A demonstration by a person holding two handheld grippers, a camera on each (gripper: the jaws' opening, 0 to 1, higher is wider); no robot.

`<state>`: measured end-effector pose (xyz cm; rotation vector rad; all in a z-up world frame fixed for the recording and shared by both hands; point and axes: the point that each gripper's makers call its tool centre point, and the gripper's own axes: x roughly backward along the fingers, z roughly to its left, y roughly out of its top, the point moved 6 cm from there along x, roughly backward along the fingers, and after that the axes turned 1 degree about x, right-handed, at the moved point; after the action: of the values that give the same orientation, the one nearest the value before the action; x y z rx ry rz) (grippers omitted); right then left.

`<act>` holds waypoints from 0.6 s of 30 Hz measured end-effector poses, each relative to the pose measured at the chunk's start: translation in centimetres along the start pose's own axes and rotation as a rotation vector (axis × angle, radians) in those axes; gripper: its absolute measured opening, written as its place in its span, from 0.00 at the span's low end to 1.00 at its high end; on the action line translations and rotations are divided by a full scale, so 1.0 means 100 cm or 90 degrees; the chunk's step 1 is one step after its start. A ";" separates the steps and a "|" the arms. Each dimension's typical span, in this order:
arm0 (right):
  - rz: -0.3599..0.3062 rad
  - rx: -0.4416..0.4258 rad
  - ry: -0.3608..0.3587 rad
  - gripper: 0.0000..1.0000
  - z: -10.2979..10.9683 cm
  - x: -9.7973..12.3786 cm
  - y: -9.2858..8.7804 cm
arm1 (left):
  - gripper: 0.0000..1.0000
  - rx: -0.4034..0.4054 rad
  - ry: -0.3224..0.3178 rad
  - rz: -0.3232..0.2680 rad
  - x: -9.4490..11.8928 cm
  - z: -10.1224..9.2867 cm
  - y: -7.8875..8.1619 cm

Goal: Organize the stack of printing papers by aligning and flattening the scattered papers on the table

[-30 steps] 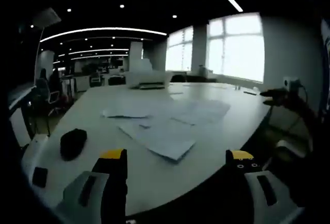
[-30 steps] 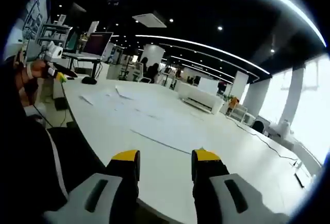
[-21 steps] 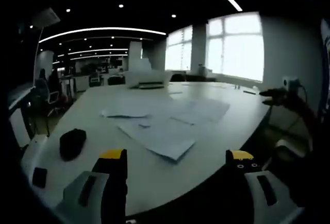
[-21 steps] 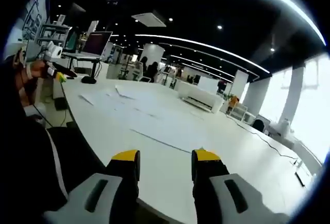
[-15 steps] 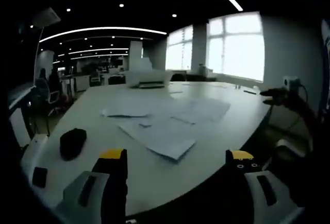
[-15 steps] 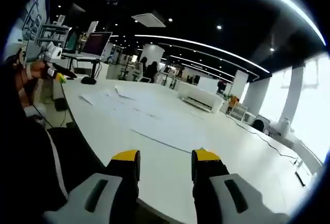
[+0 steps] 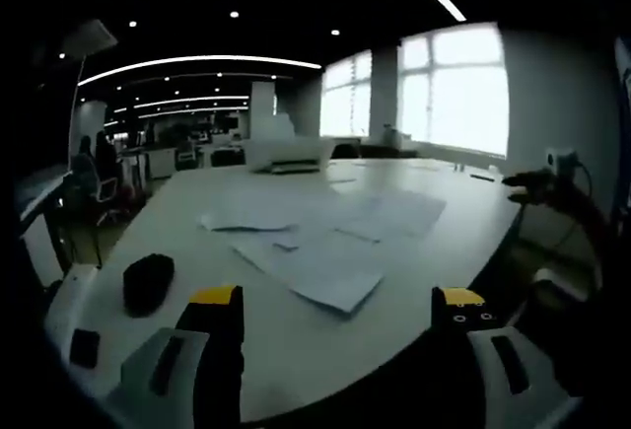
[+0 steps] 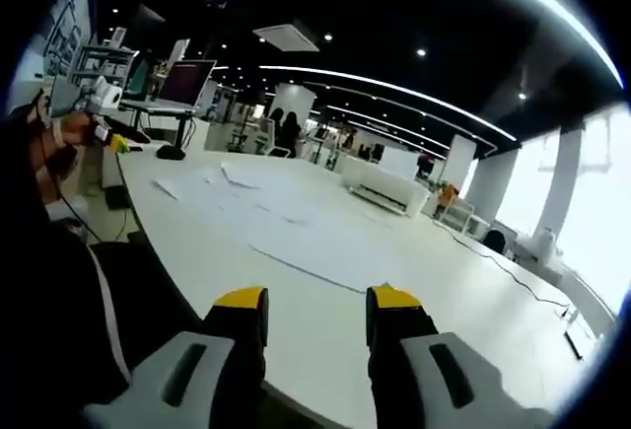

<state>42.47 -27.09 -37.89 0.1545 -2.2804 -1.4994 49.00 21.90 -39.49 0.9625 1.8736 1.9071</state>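
Observation:
Several white printing papers [image 7: 315, 232] lie scattered and overlapping on the white table [image 7: 266, 340] in the left gripper view. My left gripper [image 7: 337, 301] hangs over the table's near edge, short of the papers, its jaws wide apart and empty. In the right gripper view the same papers [image 8: 296, 232] spread over the table [image 8: 325, 340] ahead. My right gripper [image 8: 317, 303] is open over the near edge with a narrower gap and nothing in it. The left gripper [image 8: 94, 104], in a person's hand, shows at the far left of that view, and the right gripper [image 7: 537, 182] at the far right of the left gripper view.
A black object [image 7: 148, 281] lies on the table left of the papers, and a smaller dark one [image 7: 84, 347] sits nearer the left edge. A white printer [image 7: 286, 153] stands at the table's far end. Desks, monitors [image 8: 187, 82] and chairs fill the office behind. A cable [image 8: 513, 271] runs along the table's right side.
The left gripper view has shifted slightly, so the table contents sit a little further right and lower. The papers have not moved. The left gripper seen in the right gripper view moved slightly.

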 end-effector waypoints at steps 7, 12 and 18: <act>0.018 0.019 0.006 0.35 0.005 -0.007 -0.004 | 0.81 0.004 -0.010 0.009 -0.005 -0.004 -0.005; 0.008 -0.006 0.011 0.35 0.004 -0.007 -0.003 | 0.80 0.004 -0.016 0.011 -0.008 -0.006 -0.006; 0.016 -0.002 0.011 0.35 0.005 -0.011 -0.004 | 0.80 0.002 -0.020 0.014 -0.010 -0.009 -0.007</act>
<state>43.27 -26.52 -38.74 0.1361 -2.2578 -1.4840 49.01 20.62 -40.38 1.0125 1.8569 1.8895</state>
